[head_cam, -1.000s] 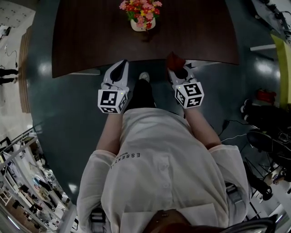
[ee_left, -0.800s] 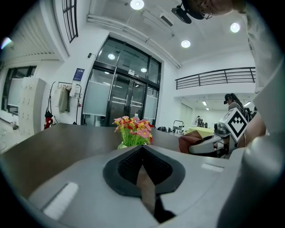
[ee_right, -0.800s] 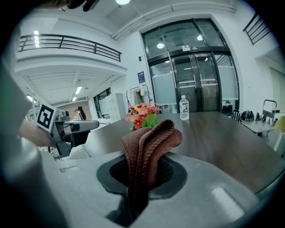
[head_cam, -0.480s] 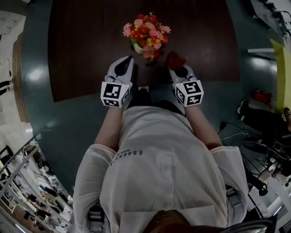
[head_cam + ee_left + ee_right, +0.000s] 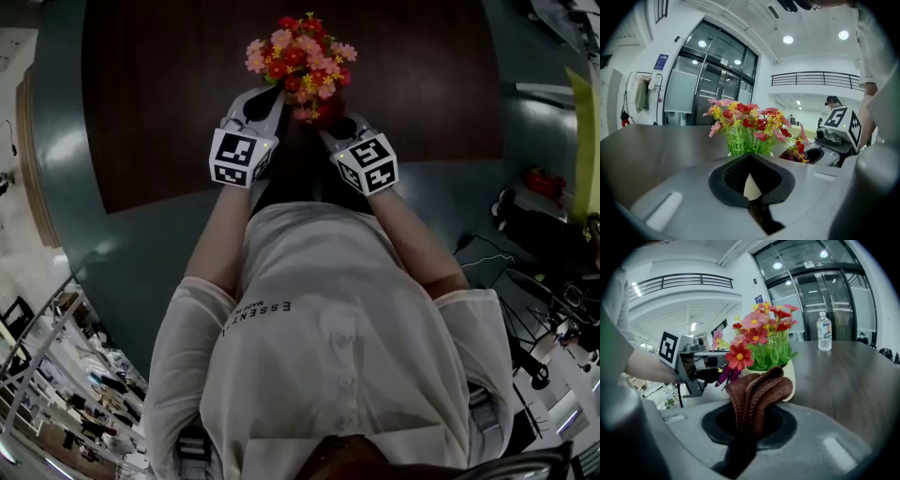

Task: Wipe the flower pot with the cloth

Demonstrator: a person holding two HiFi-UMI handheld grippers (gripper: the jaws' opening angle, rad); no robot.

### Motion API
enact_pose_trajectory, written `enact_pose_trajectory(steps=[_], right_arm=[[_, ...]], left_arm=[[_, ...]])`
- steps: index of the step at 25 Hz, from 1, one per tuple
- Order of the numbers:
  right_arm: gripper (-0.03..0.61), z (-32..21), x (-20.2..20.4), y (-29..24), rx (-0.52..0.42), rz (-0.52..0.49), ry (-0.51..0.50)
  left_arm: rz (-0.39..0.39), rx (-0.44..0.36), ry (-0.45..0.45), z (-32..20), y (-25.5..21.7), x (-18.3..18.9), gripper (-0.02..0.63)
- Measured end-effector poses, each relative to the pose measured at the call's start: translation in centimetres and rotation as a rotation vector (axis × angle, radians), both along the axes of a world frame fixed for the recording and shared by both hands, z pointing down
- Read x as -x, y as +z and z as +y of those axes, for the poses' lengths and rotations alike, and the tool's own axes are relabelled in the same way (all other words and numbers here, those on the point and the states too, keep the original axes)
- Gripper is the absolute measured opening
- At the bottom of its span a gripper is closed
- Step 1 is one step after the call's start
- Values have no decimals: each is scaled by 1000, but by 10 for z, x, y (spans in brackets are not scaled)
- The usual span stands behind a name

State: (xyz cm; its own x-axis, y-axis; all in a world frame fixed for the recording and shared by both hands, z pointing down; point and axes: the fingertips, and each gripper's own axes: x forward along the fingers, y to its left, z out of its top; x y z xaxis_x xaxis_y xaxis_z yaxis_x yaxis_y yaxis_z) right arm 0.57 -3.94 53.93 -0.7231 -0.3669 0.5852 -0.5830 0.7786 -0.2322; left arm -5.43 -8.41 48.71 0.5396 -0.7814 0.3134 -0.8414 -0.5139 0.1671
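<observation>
A cream flower pot (image 5: 790, 373) with red, pink and yellow flowers (image 5: 300, 54) stands on the dark wooden table (image 5: 159, 103). In the head view the blooms hide the pot. My left gripper (image 5: 264, 96) is shut and holds nothing. It sits at the left side of the flowers (image 5: 749, 123), with a sliver of cream pot (image 5: 750, 186) showing just beyond its tip. My right gripper (image 5: 330, 120) is shut on a folded brown-red cloth (image 5: 758, 394). The cloth stands up from the jaws just short of the pot's right side.
A clear water bottle (image 5: 824, 331) stands further back on the table. The table's near edge (image 5: 234, 187) lies just under my wrists. Cables and dark equipment (image 5: 544, 244) lie on the floor at the right.
Both grippers have gone forward from the table's near edge over the tabletop and closed in on the flower pot from either side. The cloth has stayed in the right jaws.
</observation>
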Motion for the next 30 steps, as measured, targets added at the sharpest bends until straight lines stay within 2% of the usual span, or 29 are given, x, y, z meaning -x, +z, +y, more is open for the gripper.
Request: enact_pose_trajectory(steps=[5, 8, 10, 15, 23, 30], right_arm=[[51, 12, 32, 8, 31, -6, -163], [51, 21, 49, 12, 25, 0, -269], [51, 20, 55, 11, 17, -1, -298], [51, 12, 47, 9, 62, -45, -268], [52, -10, -3, 14, 54, 32, -153], [52, -36, -38, 13, 49, 73, -99]], left_arm=[[19, 64, 86, -5, 9, -14, 14], [43, 71, 105, -4, 7, -14, 14], [52, 64, 114, -3, 4, -13, 14], [-18, 49, 121, 0, 11, -11, 12], [44, 75, 119, -1, 10, -11, 13], [69, 93, 67, 1, 7, -4, 14]])
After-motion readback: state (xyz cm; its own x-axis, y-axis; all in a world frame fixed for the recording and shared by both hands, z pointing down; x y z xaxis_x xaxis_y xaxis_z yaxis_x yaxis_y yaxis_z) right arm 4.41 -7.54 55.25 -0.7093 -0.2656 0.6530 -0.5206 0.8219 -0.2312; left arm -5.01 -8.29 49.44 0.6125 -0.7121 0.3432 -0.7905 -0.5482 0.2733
